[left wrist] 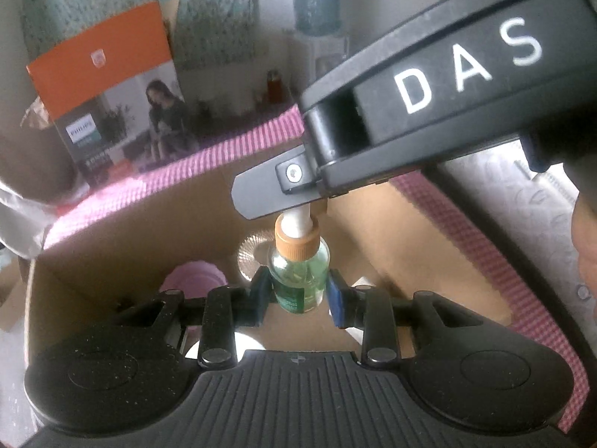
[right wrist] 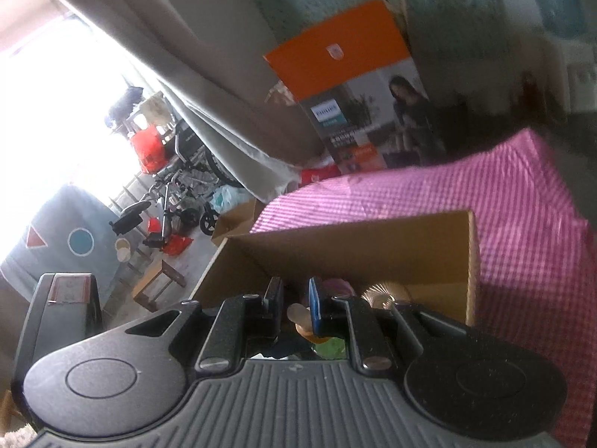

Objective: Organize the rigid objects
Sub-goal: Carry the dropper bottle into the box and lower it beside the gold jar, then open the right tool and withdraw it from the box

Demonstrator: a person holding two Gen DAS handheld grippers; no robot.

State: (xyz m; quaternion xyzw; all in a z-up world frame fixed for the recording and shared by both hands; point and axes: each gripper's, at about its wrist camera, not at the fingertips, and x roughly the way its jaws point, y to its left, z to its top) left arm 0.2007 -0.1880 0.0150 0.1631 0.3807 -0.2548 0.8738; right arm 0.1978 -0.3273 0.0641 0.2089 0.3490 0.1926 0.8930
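Dropper bottle (left wrist: 299,276) sits pinched in the left hand-held gripper (left wrist: 298,295) above the cardboard box (left wrist: 112,231); right hand-held gripper (right wrist: 294,308) clamps its white bulb at twelve o'clock. Next: lower, release inside.

Right gripper (right wrist: 294,304) closed on dropper bulb (right wrist: 297,313), cardboard box (right wrist: 373,246), pink checked cloth (right wrist: 522,224)

Daylight floods through a bright opening (right wrist: 48,112) past a pale curtain (right wrist: 194,86), washing out a cluttered floor with a wheelchair (right wrist: 183,183) and a small wooden stool (right wrist: 158,287). A pink checked cloth (right wrist: 522,224) covers the table; a water dispenser (left wrist: 317,11) stands against the far wall.
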